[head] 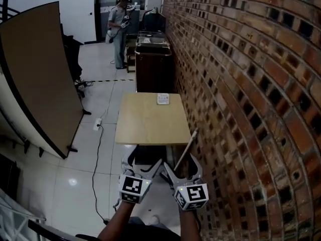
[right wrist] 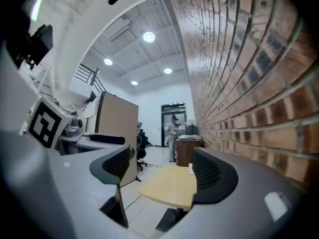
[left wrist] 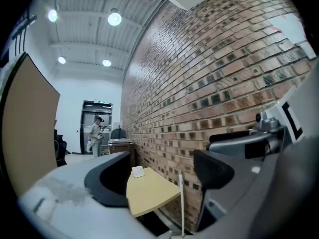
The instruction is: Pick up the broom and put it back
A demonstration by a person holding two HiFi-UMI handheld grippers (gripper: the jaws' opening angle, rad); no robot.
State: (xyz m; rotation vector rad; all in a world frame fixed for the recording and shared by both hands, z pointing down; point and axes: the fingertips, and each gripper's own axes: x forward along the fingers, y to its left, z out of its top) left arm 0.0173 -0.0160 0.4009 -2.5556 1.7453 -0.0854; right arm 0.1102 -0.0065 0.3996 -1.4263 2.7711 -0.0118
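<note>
In the head view the left gripper [head: 143, 165] and right gripper [head: 180, 168] sit side by side at 6 o'clock, both with jaws spread wide and holding nothing. Only the pale handle of the broom [head: 186, 150] shows. It leans on the brick wall [head: 251, 84] at about 1 o'clock from the grippers, just beside the near right corner of a wooden table [head: 150, 127]. The table fills 12 o'clock and carries a small white item [head: 163, 99]. A brown partition panel [head: 40, 79] stands at 10 o'clock, with a dark cabinet [head: 153, 67] and a person [head: 119, 31] beyond the table. The left gripper view shows the handle upright between its open jaws, nearer the right jaw and untouched, plus ceiling lights [left wrist: 114, 18] that the head view misses. The right gripper view frames only the table between its wide jaws; the broom is outside it.
</note>
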